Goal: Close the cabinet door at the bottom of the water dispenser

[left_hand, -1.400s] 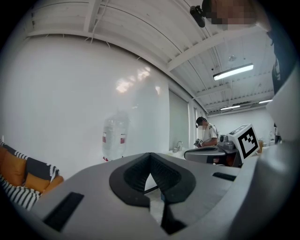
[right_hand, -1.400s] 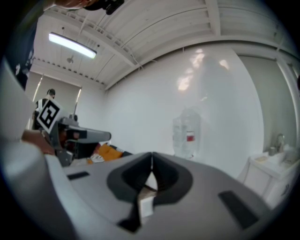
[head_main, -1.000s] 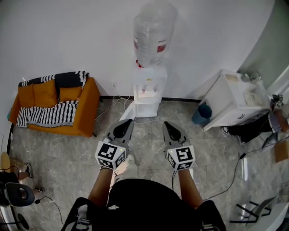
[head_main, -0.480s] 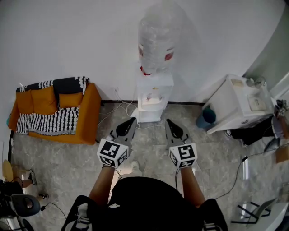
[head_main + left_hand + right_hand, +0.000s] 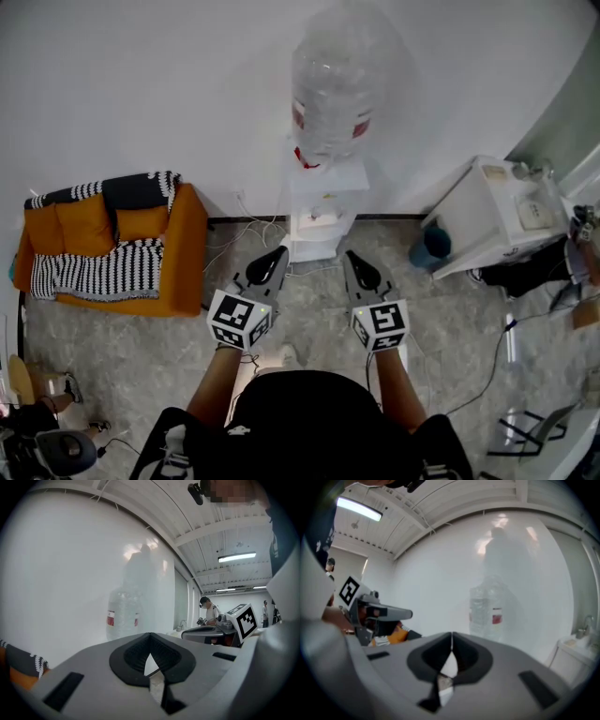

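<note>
Sofa (image 5: 103, 239), orange with a black-and-white striped throw, against the wall at far left; grey stone-look floor (image 5: 150, 328) in front of it, loose cables near the wall.

Left gripper (image 5: 277, 255) held out level over the floor, marker cube at its rear; fingers pressed together, nothing between them, clear in the left gripper view.

Water dispenser (image 5: 323, 197), white, stands against the wall at centre, just beyond both gripper tips; big clear bottle (image 5: 336, 89) with a red label on top. Cabinet door (image 5: 298, 246) at the dispenser's foot, low on the front, looks swung out toward the left; steep angle, can't be sure how far; neither gripper touches it.

Right gripper (image 5: 350, 258) beside the left one, apart from it; fingers also pressed together, empty.

Blue bin (image 5: 433, 242) right of the dispenser; white counter (image 5: 497, 211) just beside it.
</note>
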The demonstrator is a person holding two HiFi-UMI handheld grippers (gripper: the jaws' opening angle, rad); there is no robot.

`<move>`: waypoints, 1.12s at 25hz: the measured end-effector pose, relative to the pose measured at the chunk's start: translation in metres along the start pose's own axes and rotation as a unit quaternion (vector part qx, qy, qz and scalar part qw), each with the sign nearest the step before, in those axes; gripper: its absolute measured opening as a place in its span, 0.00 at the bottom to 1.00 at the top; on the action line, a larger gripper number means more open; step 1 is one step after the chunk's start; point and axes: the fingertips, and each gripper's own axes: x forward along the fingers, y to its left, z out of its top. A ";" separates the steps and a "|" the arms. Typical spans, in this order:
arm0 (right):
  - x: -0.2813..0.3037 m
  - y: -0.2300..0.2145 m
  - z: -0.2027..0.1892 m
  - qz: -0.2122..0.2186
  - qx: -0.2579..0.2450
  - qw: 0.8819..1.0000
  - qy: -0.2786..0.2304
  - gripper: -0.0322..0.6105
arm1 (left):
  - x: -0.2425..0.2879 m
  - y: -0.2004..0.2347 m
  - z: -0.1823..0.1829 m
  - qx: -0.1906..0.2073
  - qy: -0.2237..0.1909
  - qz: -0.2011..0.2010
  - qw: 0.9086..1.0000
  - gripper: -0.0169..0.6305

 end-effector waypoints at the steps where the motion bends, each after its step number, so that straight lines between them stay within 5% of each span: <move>1: 0.004 0.001 -0.001 -0.002 0.001 1.000 0.001 0.11 | 0.001 0.004 -0.001 -0.001 0.001 -0.002 1.000 0.04; 28: 0.073 -0.030 -0.075 0.025 0.047 0.995 0.081 0.11 | 0.054 0.041 -0.082 -0.059 0.082 -0.005 0.995 0.04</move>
